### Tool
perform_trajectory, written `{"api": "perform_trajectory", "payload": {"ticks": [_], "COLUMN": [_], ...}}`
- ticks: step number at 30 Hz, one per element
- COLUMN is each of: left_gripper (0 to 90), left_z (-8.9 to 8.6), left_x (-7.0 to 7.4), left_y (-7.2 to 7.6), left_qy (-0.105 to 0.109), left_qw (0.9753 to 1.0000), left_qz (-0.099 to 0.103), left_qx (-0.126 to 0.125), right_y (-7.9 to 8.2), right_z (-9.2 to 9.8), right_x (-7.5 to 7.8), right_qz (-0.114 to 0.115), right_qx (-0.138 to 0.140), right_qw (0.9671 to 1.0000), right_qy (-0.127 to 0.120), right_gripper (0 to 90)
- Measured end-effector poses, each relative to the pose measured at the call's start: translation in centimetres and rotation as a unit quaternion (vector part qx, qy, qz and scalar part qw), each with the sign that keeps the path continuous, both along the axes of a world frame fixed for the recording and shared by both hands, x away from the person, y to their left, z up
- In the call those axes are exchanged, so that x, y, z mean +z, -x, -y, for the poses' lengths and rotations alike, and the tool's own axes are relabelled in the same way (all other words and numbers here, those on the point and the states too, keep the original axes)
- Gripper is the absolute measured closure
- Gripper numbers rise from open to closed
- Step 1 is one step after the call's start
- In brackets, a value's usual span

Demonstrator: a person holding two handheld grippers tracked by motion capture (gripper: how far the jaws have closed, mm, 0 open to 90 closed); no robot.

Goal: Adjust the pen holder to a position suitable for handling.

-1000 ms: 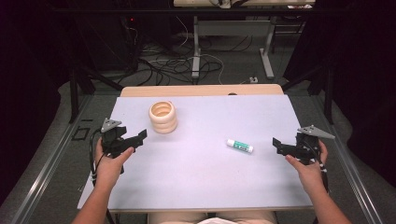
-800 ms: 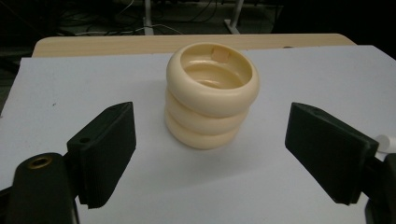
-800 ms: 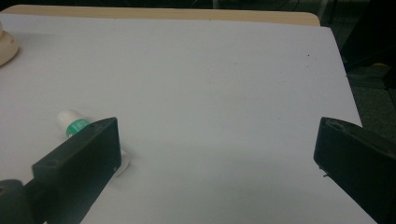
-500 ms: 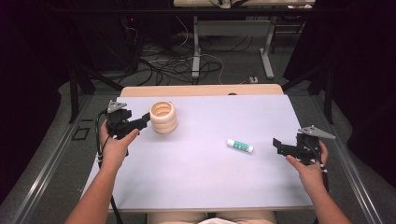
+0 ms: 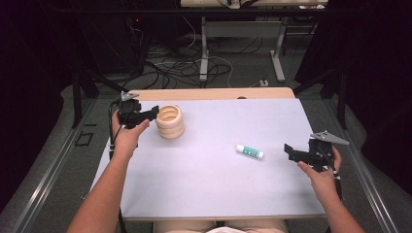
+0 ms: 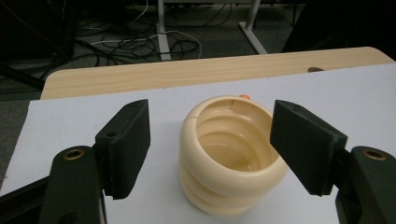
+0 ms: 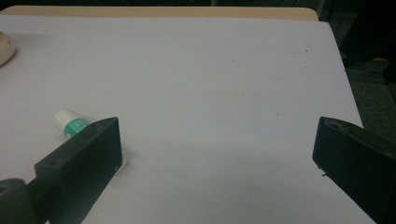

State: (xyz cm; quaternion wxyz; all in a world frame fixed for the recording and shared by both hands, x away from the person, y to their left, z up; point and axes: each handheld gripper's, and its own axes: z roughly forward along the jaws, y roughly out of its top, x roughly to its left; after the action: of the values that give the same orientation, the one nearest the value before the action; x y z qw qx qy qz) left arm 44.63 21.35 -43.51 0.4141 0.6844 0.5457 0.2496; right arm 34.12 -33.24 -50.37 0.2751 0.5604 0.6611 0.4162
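A cream ribbed round holder [image 5: 170, 121] made of stacked rings stands upright at the back left of the white mat [image 5: 214, 184]. My left gripper [image 5: 154, 113] is open just to its left, the tips level with its rim. In the left gripper view the holder [image 6: 231, 158] sits ahead between the spread jaws of that gripper [image 6: 211, 135], untouched. A white and green glue stick [image 5: 249, 151] lies right of centre. My right gripper [image 5: 290, 151] hovers open to its right. In the right gripper view the glue stick [image 7: 70, 124] is partly hidden behind the left jaw of that gripper [image 7: 219, 154].
A bare wooden strip of the table [image 5: 214, 93] runs along the far edge of the mat. Beyond it the floor holds cables [image 5: 165, 63] and table legs [image 5: 204, 48]. The holder's edge [image 7: 4, 49] shows at the far left of the right gripper view.
My left gripper has moved away from me and to the right, up to the cream holder. The right gripper and the glue stick have stayed put.
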Motion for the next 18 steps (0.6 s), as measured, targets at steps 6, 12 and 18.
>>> {"api": "perform_trajectory", "payload": {"ticks": [6, 12, 18], "left_gripper": [29.6, 31.7, 34.5], "left_z": [-0.5, -1.0, -1.2], "left_x": [-0.4, -1.1, -2.1], "left_y": [-1.6, -2.8, -3.9], "left_qy": [-0.006, -0.006, 0.003], "left_qw": [0.9999, 0.9996, 0.9996], "left_qz": [-0.011, -0.021, -0.023], "left_qx": [0.008, 0.015, 0.016], "right_y": [0.1, 0.1, -0.1], "right_z": [-0.1, -0.1, -0.1], "right_x": [-0.1, -0.2, -0.4], "right_qz": [-0.003, -0.007, -0.004], "right_qx": [-0.005, -0.003, -0.004], "right_qw": [1.0000, 1.0000, 1.0000], "right_qy": [-0.003, -0.001, 0.004], "right_gripper": [1.1, 1.6, 1.9]}}
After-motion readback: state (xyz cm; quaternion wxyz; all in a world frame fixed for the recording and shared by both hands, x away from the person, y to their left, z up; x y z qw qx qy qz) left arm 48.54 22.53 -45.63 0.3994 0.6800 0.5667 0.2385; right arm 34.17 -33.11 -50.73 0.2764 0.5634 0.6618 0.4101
